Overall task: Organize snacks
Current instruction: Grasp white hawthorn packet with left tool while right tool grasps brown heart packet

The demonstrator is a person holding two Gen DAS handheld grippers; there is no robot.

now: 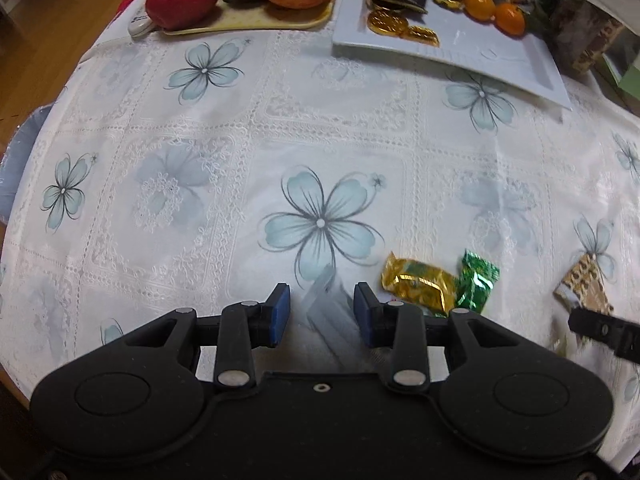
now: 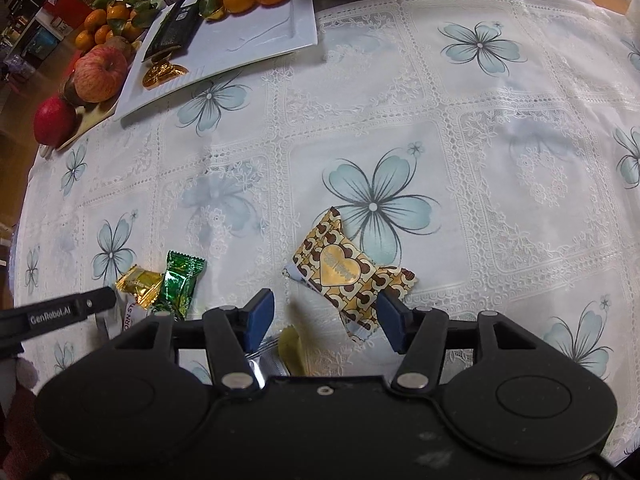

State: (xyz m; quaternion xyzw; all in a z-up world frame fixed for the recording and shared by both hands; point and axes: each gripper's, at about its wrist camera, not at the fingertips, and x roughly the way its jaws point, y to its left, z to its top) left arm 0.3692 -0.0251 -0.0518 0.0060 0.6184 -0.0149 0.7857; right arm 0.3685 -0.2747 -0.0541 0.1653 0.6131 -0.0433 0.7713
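Note:
My left gripper point(image 1: 322, 312) points down at the flowered tablecloth point(image 1: 320, 140) and is open. A pale translucent packet point(image 1: 330, 314) lies on the cloth between its blue pads, which do not press on it. Just right of it lie a gold candy point(image 1: 418, 284) and a green candy point(image 1: 476, 284). My right gripper point(image 2: 326, 318) is open over the near end of a brown-and-gold patterned packet with a heart point(image 2: 348, 272). That packet lies flat, partly between the fingers. The gold candy point(image 2: 140, 284) and green candy point(image 2: 180, 284) show to the left, beside the left gripper's finger point(image 2: 72, 312).
A white rectangular tray point(image 1: 480, 52) at the back holds gold coins, a dark packet and small oranges. A cream plate point(image 1: 248, 20) with apples stands left of it. Boxes and jars crowd the far right. A yellow-green scrap point(image 2: 290, 348) and a silver wrapper lie under the right gripper.

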